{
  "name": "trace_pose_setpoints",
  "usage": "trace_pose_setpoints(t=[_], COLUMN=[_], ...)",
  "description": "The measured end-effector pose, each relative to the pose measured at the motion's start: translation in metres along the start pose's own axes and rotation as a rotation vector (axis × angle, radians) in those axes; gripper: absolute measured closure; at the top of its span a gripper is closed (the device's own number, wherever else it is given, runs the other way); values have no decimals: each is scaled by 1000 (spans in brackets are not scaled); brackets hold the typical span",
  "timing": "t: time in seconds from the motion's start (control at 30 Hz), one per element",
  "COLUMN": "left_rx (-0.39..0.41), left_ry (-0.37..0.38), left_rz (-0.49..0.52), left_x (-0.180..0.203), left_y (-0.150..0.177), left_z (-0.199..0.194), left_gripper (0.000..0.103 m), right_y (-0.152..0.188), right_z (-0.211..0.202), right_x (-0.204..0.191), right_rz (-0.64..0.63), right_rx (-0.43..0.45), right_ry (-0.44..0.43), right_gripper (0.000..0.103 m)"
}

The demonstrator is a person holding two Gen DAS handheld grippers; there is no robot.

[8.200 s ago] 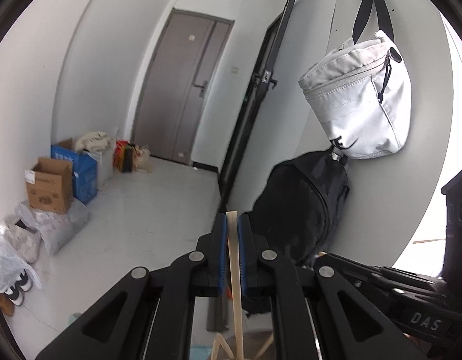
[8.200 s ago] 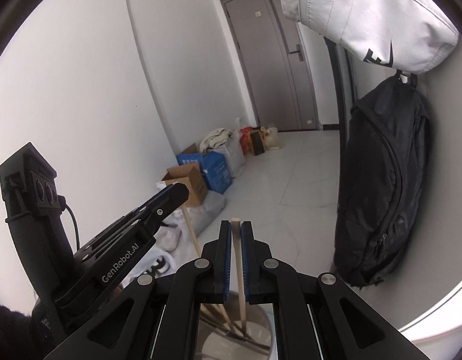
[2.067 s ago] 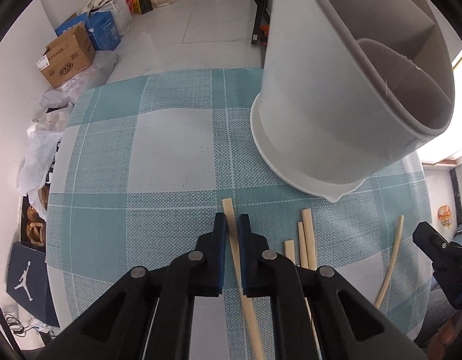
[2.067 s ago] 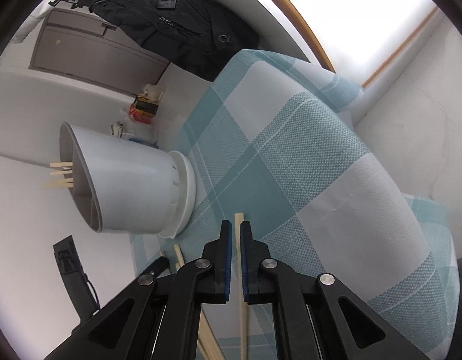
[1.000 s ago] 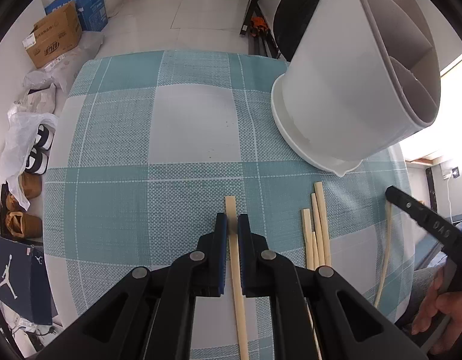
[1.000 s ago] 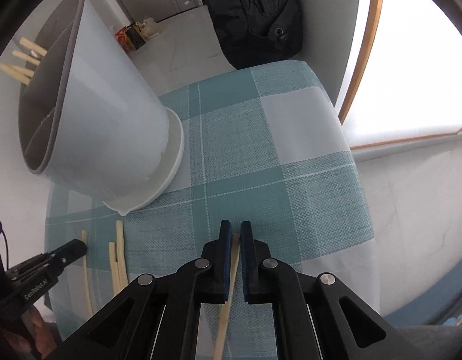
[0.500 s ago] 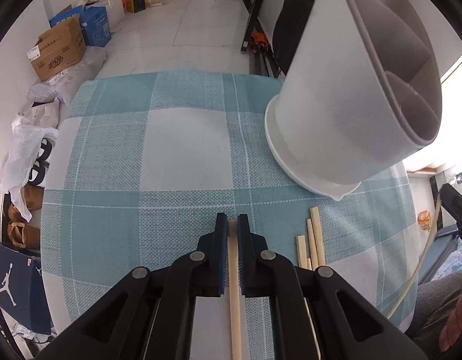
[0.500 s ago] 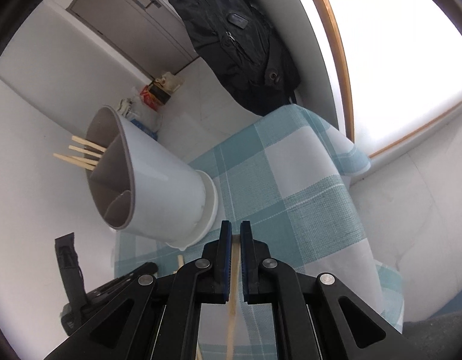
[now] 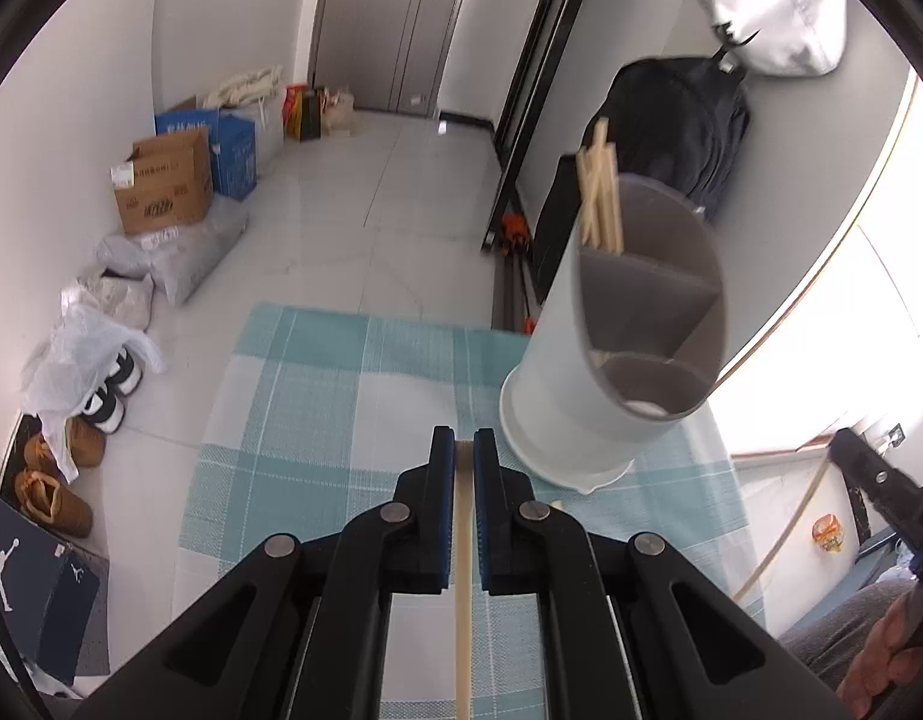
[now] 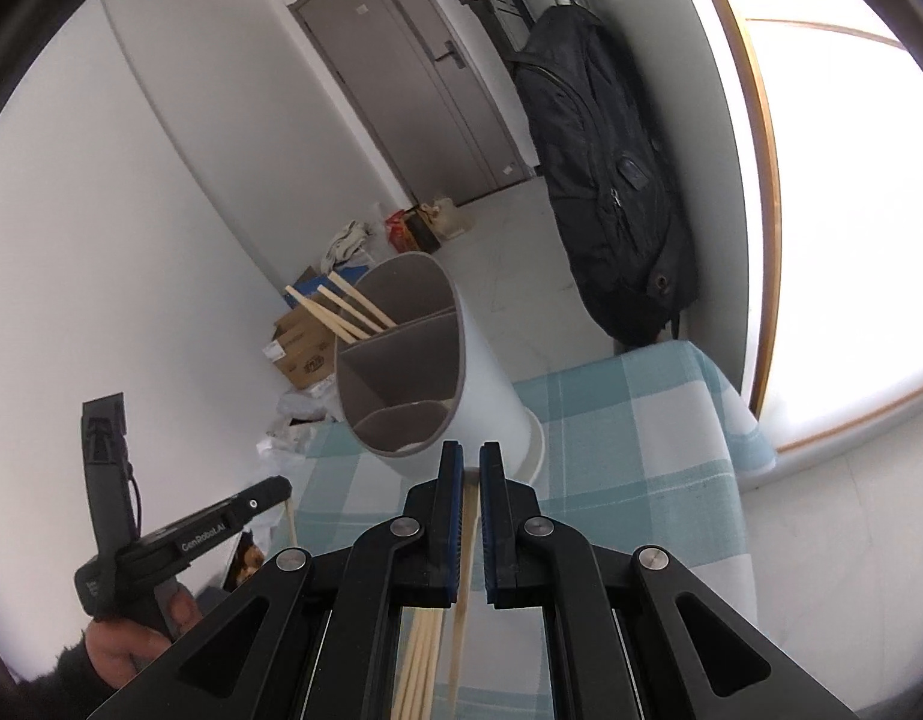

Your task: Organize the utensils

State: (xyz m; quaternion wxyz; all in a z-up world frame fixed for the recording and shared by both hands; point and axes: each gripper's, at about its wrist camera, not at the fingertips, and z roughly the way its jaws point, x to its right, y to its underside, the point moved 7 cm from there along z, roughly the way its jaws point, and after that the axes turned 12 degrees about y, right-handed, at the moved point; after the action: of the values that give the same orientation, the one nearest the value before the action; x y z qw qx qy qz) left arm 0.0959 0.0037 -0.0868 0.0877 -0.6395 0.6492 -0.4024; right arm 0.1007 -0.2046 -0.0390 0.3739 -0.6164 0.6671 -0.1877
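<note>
My left gripper (image 9: 463, 443) is shut on a pale wooden chopstick (image 9: 461, 600), held above the teal checked tablecloth (image 9: 317, 396). Ahead and to its right stands the white utensil holder (image 9: 587, 372) with grey dividers, and several chopsticks (image 9: 599, 204) stick out of its far compartment. My right gripper (image 10: 471, 455) is shut on another chopstick (image 10: 463, 576), just in front of the holder (image 10: 479, 378). Loose chopsticks (image 10: 422, 660) lie on the cloth under it. Each view shows the other gripper at its edge, with a hand on it.
The small table's edges drop off close on every side. A black backpack (image 10: 611, 180) hangs on the wall behind the holder, beside a bright window (image 10: 851, 210). Cardboard boxes (image 9: 164, 192), bags and shoes (image 9: 101, 402) line the floor at the left.
Both grippers have risen off the cloth, each with its chopstick, and tilted upward. The holder's open top and the room beyond now fill the views.
</note>
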Motion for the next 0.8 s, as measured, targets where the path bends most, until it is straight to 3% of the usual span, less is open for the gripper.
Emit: trace_pose_setpoints(t=[0.2, 0.8], left_rx=[60, 108], left_ry=[19, 113], left_rz=[38, 126], left_x=[9, 47], left_y=[-9, -42], left_z=[-13, -36], left_gripper=[101, 102], right_y=[-2, -37], right_z=[-6, -23], right_x=[-8, -34], right_rz=[-28, -79], right_rx=[45, 147], right_ry=[-23, -78], right_gripper=[98, 98])
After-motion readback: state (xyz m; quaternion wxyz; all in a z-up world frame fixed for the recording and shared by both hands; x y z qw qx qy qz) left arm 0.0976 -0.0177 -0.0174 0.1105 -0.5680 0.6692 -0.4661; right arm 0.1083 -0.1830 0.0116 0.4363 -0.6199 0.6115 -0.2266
